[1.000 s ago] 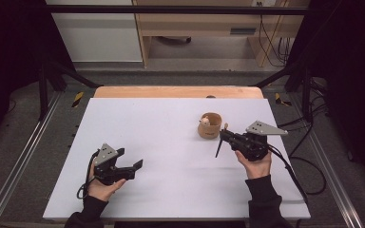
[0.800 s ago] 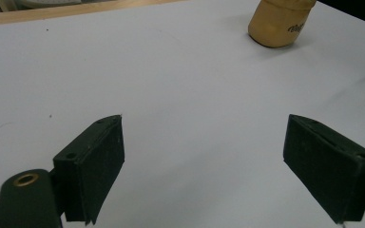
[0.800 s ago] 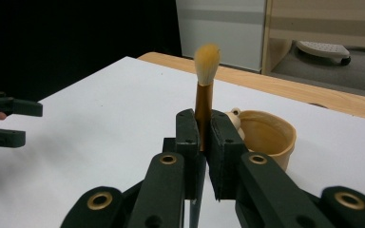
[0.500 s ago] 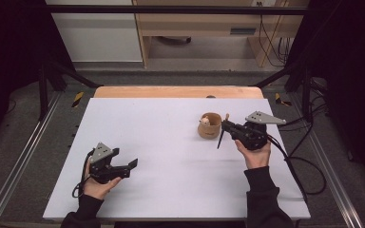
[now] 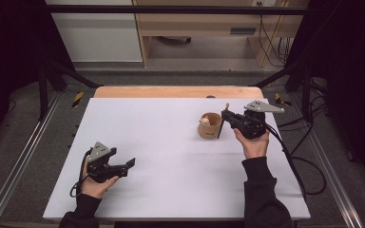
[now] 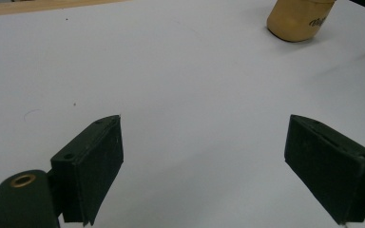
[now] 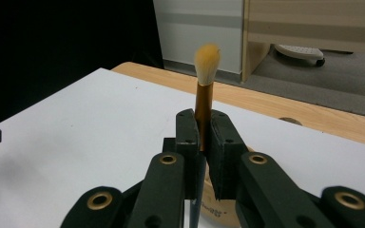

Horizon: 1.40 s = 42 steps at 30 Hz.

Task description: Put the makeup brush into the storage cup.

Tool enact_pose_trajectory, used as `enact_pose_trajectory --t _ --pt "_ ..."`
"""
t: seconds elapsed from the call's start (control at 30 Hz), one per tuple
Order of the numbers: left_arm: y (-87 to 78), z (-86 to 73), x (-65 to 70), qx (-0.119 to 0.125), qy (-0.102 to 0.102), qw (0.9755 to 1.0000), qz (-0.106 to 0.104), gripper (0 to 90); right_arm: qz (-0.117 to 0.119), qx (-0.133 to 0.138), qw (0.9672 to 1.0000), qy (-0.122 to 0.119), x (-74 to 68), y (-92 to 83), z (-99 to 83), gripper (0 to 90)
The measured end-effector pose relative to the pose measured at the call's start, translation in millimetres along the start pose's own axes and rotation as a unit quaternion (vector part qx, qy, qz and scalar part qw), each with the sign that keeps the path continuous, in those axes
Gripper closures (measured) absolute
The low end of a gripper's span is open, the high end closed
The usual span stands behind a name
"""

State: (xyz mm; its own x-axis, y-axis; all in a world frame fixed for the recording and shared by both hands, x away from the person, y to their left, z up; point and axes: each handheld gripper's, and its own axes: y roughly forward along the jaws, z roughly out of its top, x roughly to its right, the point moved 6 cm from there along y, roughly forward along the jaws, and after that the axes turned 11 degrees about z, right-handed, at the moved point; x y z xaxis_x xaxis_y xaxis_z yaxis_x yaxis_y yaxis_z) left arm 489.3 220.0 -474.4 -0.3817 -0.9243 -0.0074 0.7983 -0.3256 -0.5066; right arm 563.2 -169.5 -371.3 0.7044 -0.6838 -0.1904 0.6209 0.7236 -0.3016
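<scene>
Matt white table (image 5: 171,156), wooden cup (image 5: 211,126) (smooth), brush (image 7: 205,95) with glossy golden ferrule, soft bristles

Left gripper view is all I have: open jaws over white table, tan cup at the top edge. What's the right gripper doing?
Observer: The right gripper is shut on a makeup brush, bristles up, gold ferrule between the pads.
Operator: Where is it relative to the cup?
Observer: In the high view the brush hangs right beside the wooden cup, on its right; its dark handle points down. I cannot tell whether they touch.
Operator: Anything in the cup?
Observer: Yes, a small pale object shows inside at the rim; too small to name.
Operator: And my gripper?
Observer: The left gripper is low near the table's front left, far from the cup.
</scene>
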Motion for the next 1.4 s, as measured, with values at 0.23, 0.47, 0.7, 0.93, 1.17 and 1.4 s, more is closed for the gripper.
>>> enact_pose_trajectory --t 0.23,0.47,0.7,0.93,1.17,1.4 --pt "-0.7 0.2 -3.1 0.001 -0.003 1.0000 0.003 12.4 -0.007 0.003 1.0000 0.003 5.2 4.8 10.6 83.7" --pt "-1.8 0.4 -5.3 0.003 -0.004 1.0000 0.004 12.2 -0.019 0.003 0.9998 0.005 11.6 8.4 19.1 83.7" --pt "-1.9 0.1 -6.3 0.002 -0.004 1.0000 0.004 12.1 -0.031 0.002 0.9995 0.005 18.4 14.7 25.9 83.7" --pt "-2.8 0.0 -6.9 0.002 -0.003 1.0000 0.002 11.8 -0.042 0.006 0.9991 0.009 26.5 21.0 33.2 83.7" --pt "-3.1 -0.2 -7.0 0.001 0.000 1.0000 0.001 11.7 -0.051 0.000 0.9987 0.008 33.0 33.5 32.7 83.7" --pt "-3.2 -0.3 -7.0 0.000 0.003 1.0000 0.000 11.6 -0.061 -0.003 0.9981 0.010 39.7 42.8 30.5 83.7"
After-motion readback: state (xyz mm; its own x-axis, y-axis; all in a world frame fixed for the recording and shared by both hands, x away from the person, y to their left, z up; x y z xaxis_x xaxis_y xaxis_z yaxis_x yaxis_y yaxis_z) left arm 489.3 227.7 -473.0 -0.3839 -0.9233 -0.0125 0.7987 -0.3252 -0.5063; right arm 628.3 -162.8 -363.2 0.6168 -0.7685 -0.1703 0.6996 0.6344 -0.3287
